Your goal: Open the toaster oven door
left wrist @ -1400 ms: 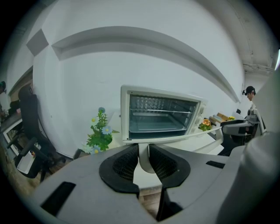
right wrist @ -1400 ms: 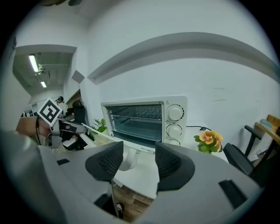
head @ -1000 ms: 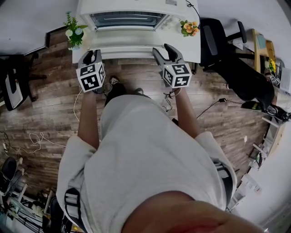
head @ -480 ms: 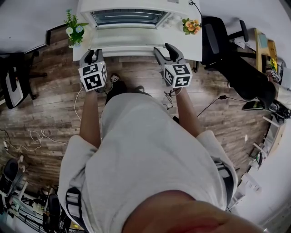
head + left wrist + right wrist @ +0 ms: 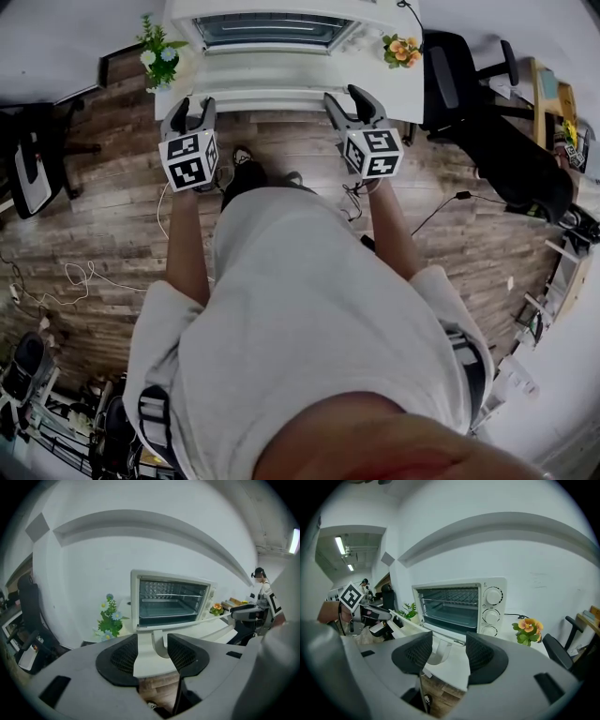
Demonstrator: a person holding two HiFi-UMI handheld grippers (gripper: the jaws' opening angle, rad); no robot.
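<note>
The open door's [image 5: 281, 75] handle [image 5: 159, 645] runs crosswise. The left gripper [image 5: 192, 108], jaws just opening, and the right gripper [image 5: 345, 97] stand apart around its ends.

Left gripper [image 5: 152, 651]: 2 jaws apart, just been opening, pads not pressing anything. The curved white door handle [image 5: 158, 644] sits in the gap between them. Behind it is a white toaster oven [image 5: 171, 599], door dropped open, wire rack visible inside. Blue-and-white flower plant [image 5: 110, 620] left of the oven, orange flowers [image 5: 216, 607] to its right. Black chair [image 5: 28, 611] at far left. Wood floor [image 5: 157, 686] below the jaws.
</note>
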